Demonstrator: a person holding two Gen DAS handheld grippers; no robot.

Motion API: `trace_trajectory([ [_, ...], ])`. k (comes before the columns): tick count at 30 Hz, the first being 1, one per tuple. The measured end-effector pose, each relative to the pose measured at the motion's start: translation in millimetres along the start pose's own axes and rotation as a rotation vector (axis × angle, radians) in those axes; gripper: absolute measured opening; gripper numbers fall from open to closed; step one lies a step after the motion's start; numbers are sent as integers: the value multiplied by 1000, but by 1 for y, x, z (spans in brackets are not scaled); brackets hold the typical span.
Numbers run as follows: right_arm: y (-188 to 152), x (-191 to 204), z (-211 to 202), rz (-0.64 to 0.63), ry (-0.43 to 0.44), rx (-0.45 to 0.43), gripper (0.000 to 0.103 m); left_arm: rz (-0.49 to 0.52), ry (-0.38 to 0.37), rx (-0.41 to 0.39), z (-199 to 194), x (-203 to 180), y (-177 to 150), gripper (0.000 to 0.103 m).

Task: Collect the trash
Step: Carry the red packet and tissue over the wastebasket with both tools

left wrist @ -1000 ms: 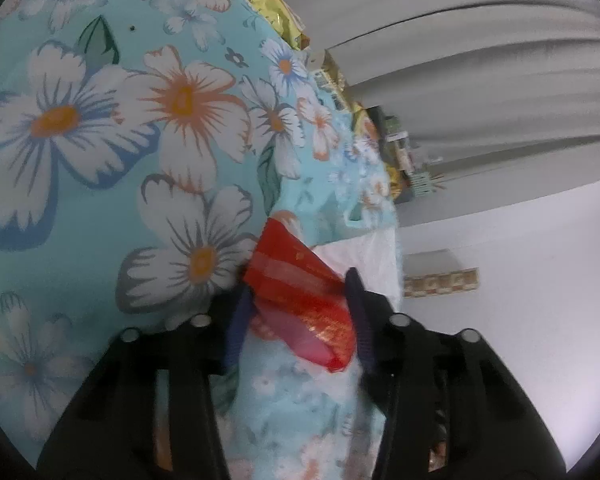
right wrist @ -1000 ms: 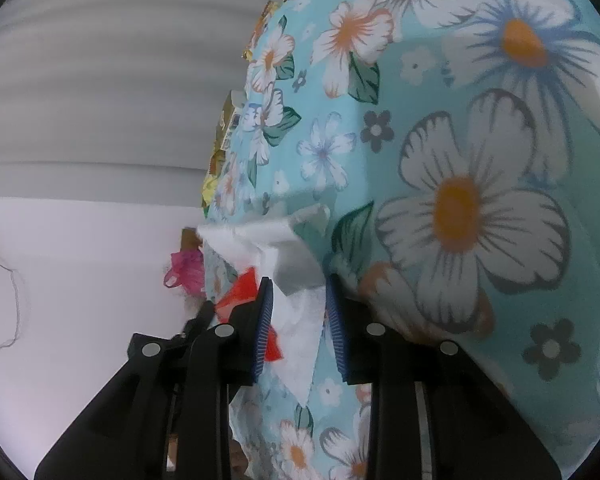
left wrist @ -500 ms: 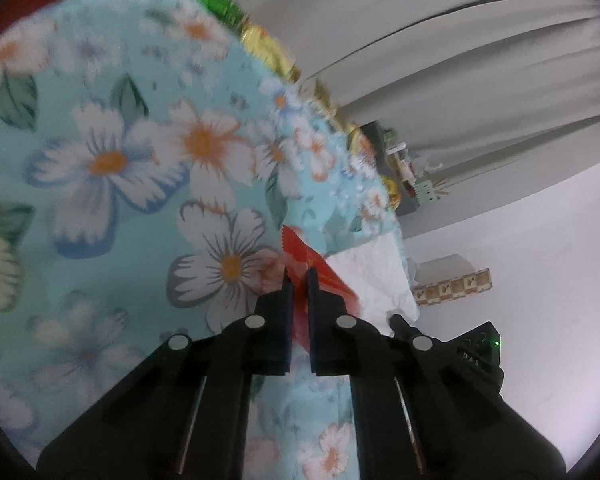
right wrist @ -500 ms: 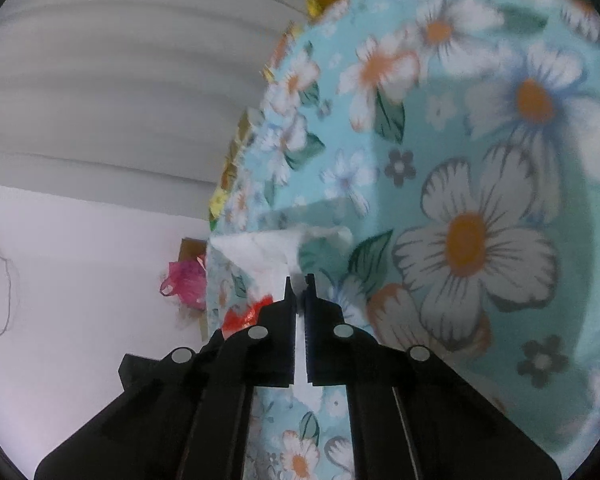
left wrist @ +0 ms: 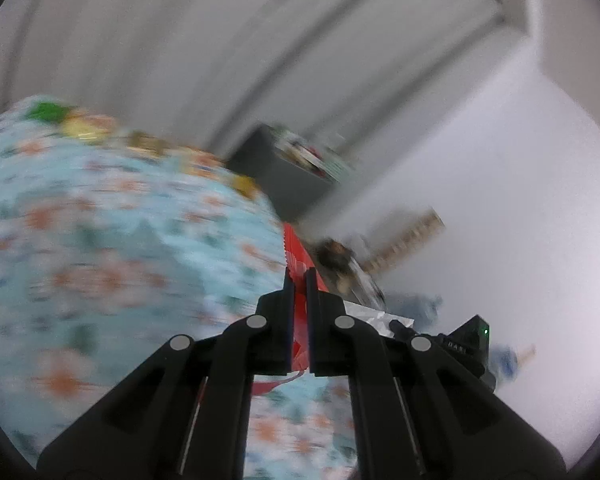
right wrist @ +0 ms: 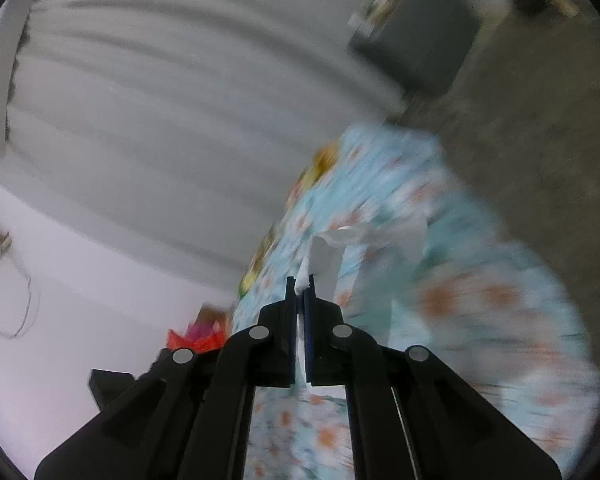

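In the left wrist view my left gripper (left wrist: 299,280) is shut on a red wrapper (left wrist: 296,252), which sticks up between its fingers, lifted off the flowered tablecloth (left wrist: 100,260). The right gripper's black body (left wrist: 460,344) shows low at the right there. In the right wrist view my right gripper (right wrist: 300,286) is shut on a white tissue (right wrist: 364,240); the tissue trails up and to the right above the flowered tablecloth (right wrist: 480,320). The red wrapper (right wrist: 198,338) shows again at lower left beside the left gripper's body.
Gold and green snack wrappers (left wrist: 80,126) lie along the table's far edge. A dark cabinet (left wrist: 284,176) with things on top stands by the grey curtain (left wrist: 180,40). The same cabinet (right wrist: 420,40) and brown floor (right wrist: 540,120) appear in the right wrist view. Both views are motion-blurred.
Both grippers closed, the left on the red wrapper and the right on the white tissue, then rose off the tablecloth with them. The views now take in the curtain, wall and cabinet.
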State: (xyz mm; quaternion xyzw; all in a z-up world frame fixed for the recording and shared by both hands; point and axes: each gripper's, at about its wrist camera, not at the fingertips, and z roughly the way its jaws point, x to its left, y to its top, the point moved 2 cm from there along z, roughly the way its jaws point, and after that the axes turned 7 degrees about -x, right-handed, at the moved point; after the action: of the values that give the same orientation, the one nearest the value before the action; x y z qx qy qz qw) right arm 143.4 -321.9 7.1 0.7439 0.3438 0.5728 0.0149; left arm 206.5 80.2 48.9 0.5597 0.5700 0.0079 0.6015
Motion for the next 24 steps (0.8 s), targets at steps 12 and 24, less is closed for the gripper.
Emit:
trace_trajectory([
  [12, 44, -181, -236, 207, -381, -399, 3, 260, -238, 441, 188, -190, -143, 3],
  [24, 58, -311, -242, 374, -541, -431, 3, 512, -196, 708, 358, -286, -310, 3],
])
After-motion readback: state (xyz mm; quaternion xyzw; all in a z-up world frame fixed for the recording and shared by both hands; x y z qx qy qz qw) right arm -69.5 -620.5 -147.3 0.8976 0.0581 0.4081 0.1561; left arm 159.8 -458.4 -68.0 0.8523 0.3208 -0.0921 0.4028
